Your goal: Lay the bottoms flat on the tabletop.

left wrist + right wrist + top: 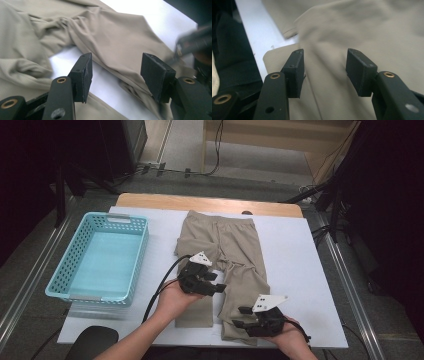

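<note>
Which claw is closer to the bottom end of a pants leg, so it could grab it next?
Probably the right claw: it hovers open over the hem end of the beige pants at the table's near edge. The left claw, also open, sits higher up between the legs.

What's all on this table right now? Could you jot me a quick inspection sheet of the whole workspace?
Surface: white table top, wooden edge at the far side.
Job's things: beige trousers lying flat, waistband far, legs toward the person, creased at the crotch.
Clutter: empty turquoise basket on the left.
Grippers: left gripper and right gripper both open over the legs, nothing clamped.
Cables: black cable trailing from the left gripper.
Surroundings: dark stands, floor wiring.
</note>
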A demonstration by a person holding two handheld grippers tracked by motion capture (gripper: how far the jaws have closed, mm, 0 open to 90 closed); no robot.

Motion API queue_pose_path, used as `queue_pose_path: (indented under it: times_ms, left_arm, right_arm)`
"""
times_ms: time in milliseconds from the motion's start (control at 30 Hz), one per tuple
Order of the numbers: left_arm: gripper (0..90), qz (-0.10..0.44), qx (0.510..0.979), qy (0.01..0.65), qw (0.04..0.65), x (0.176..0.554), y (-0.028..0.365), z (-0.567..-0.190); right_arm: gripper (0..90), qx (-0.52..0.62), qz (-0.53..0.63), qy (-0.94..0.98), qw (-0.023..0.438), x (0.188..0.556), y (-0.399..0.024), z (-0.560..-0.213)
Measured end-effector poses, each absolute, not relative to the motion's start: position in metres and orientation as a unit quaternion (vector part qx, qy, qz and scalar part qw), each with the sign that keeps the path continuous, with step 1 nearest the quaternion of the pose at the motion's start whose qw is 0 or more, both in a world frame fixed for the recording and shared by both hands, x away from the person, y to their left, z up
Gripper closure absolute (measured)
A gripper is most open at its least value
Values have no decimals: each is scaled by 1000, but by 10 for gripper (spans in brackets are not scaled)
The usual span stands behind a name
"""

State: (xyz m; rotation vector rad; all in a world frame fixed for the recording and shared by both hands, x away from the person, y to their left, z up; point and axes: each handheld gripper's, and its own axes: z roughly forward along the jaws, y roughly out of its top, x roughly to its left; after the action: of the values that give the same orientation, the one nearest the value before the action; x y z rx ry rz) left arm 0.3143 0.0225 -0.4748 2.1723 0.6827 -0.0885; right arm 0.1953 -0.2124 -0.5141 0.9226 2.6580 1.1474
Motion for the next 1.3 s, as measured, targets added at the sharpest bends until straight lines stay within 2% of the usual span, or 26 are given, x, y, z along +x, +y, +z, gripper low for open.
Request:
queue_pose_path:
  times_ms: [33,67,100,167,200,267,467,500,567,667,1067,1300]
  left_arm:
    - [431,-33,869,272,413,318,20,-476]
    - [431,-30,869,274,412,320,18,-477]
    - [432,-26,868,278,411,322,17,-479]
    - [432,-29,865,287,411,327,15,-482]
    - [432,-31,864,291,410,329,14,-483]
    - [432,-32,867,292,403,331,12,-483]
    - [431,-25,864,289,412,330,24,-473]
    - [424,-24,864,287,413,330,29,-470]
    - [406,-28,861,287,419,330,40,-464]
    - [391,-22,858,292,423,330,60,-457]
    - [390,22,824,362,436,339,108,-462]
    - [398,40,818,390,422,337,119,-474]
  right_arm:
    - [477,297,370,879,51,196,-209,-517]
    - [541,294,368,881,53,197,-205,-519]
    - [660,292,368,881,57,197,-205,-519]
    - [794,307,361,879,47,199,-205,-517]
    - [828,319,355,878,30,199,-205,-515]
    - [837,321,347,881,12,197,-205,-512]
    - [827,302,341,890,-5,179,-207,-504]
    - [805,299,338,892,-3,177,-207,-504]
    - [681,294,349,890,5,176,-209,-501]
    - [588,293,382,876,38,180,-211,-494]
    - [570,335,416,839,100,247,-184,-484]
    - [561,339,409,840,108,287,-159,-493]
